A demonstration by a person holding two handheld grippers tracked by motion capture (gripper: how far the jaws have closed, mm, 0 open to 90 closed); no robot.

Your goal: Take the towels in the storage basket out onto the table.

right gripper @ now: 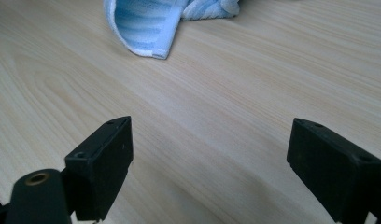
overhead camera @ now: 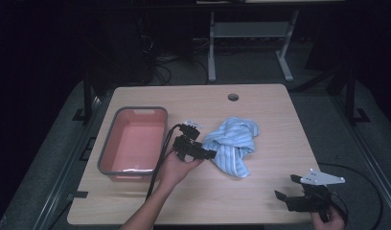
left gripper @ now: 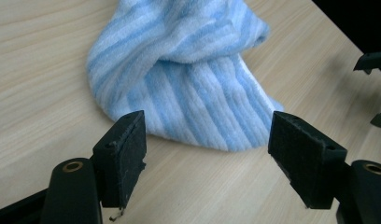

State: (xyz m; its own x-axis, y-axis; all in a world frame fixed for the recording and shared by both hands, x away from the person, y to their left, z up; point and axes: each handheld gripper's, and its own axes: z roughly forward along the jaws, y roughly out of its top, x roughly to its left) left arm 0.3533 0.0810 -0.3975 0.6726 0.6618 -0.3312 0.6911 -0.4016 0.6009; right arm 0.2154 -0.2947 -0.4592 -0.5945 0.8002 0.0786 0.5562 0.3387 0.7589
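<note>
The left gripper [overhead camera: 209, 154] is open, its 2 jaws just beside the near edge of the blue striped towel [overhead camera: 233, 144], not touching it. The towel lies crumpled at the table's [overhead camera: 260, 196] middle, long axis running from far-right to near. The right gripper [overhead camera: 285, 188] is open, well apart. A pink basin [overhead camera: 133, 142] stands left.

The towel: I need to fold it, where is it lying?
In the high view, the towel lies crumpled mid-table, right of the pink bin, just beyond the open left gripper.
</note>
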